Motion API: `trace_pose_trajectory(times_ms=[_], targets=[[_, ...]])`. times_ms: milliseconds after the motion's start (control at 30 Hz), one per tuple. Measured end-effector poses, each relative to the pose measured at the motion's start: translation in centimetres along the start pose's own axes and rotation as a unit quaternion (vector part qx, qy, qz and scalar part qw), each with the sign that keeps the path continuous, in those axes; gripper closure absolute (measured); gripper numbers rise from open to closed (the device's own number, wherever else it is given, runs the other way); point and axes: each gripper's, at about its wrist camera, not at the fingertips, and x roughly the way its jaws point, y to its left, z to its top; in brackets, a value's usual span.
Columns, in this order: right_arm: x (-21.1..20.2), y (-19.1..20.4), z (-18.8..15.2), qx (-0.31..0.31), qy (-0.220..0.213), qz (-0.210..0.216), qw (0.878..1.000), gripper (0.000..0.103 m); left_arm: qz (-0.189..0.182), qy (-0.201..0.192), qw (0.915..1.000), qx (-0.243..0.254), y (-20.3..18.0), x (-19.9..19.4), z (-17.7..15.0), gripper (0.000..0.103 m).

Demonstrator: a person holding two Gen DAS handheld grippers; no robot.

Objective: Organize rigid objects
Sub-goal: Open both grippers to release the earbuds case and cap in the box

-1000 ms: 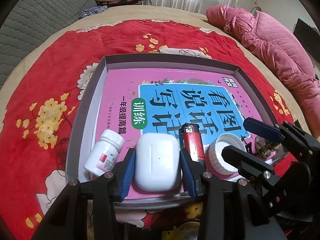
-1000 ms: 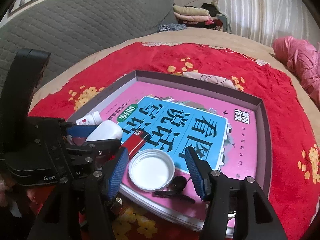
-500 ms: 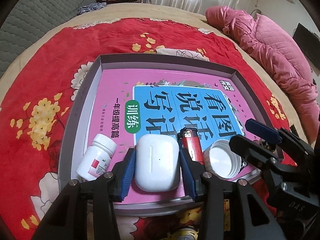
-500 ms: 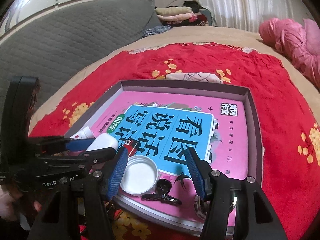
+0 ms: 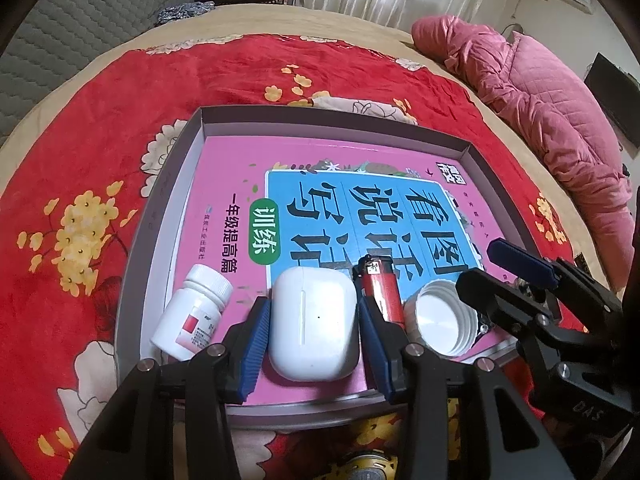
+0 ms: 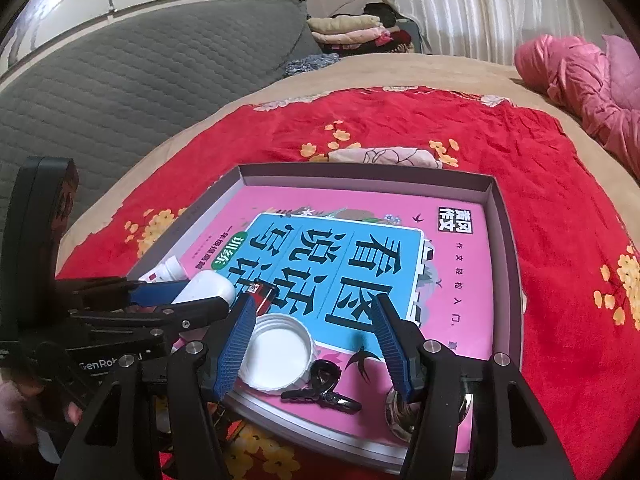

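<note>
White case: clamped between left gripper fingers, long axis along them.
Right gripper: fingers apart, just widened, straddling cap.

Pink workbook cover, upside down to both cameras: big title 看图说话写话, green badge 训练, corner tag 黄冈作文, side line 一年级提高篇. Left gripper body: "GenRob…", partly hidden. Right gripper body: "DAS".
</note>
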Motion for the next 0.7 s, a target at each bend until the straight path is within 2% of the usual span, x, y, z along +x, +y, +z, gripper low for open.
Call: trace_pose_trajectory(times_ms=[33,67,233,367,700], targets=[[0.0,0.0,0.0,0.000,0.000,0.000,1.000,0.030,0.000,0.000,1.0000,0.001,0.0,0.0,0.0,0.058],[0.0,0.0,0.0,0.001,-0.001,0.001,1.000,0.028,0.001,0.000,1.0000,0.002,0.0,0.0,0.0,0.058],[-0.2,0.0,0.0,-0.002,-0.006,-0.003,1.000,0.028,0.001,0.002,1.0000,0.000,-0.1,-0.1,-0.1,0.058],[-0.2,0.0,0.0,-0.002,-0.006,-0.005,1.000,0.028,0.003,0.003,1.0000,-0.002,0.0,-0.3,-0.3,0.048],[-0.6,0.2,0.0,-0.012,-0.016,-0.014,1.000,0.028,0.003,-0.008,1.0000,-0.001,0.1,-1.3,-0.3,0.047]])
